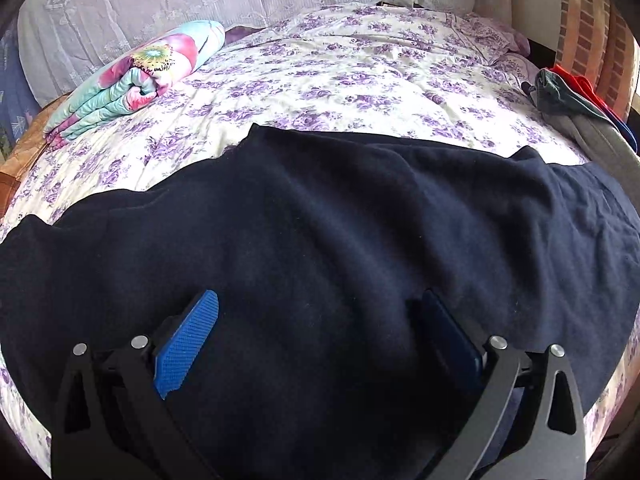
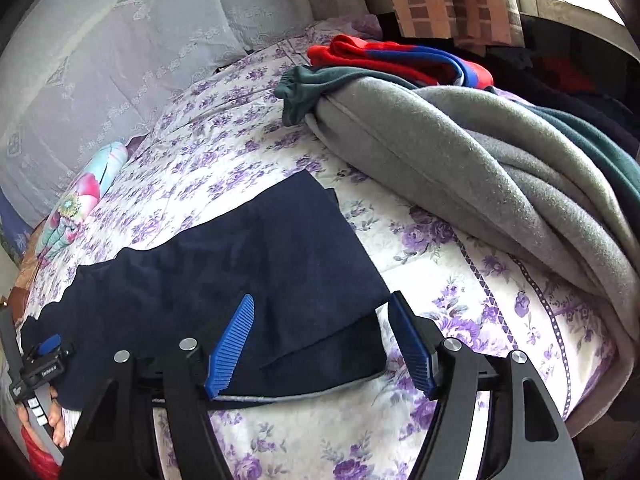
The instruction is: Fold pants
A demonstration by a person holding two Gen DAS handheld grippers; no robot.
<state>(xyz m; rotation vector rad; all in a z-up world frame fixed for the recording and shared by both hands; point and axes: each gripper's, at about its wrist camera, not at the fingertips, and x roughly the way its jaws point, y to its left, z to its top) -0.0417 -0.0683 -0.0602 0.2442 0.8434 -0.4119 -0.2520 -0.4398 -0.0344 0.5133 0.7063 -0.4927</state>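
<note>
Pants [image 1: 320, 240], one dark navy pair, spread flat across the near part of the bed [image 1: 360, 80], apparently doubled lengthwise already, judging by the two layered edges at the right-hand end in the right wrist view. Laid out flat most likely to keep the next fold square.

Left gripper [image 1: 316, 340] hovering low over the middle of the cloth, jaws wide apart, nothing pinched between them (only fabric below). Seen also in the right wrist view, held in a hand [image 2: 52, 420] at the far left edge of the pair. Right gripper [image 2: 320, 344] poised over the right-hand end, jaws spread wide and straddling the layered corner, pads not pressing on it. One gripper near each end, probably to lift both ends together and bring one over the other.

Off the working patch, likely to keep it free: one rolled flowered quilt [image 1: 136, 80] at the far left of the bed, and a heap of other clothes at the right, namely one grey fleece garment [image 2: 460, 160], one dark green one [image 2: 304, 96] and one red-and-blue one [image 2: 400, 58]. More dark cloth beyond the heap, too dim to count.
</note>
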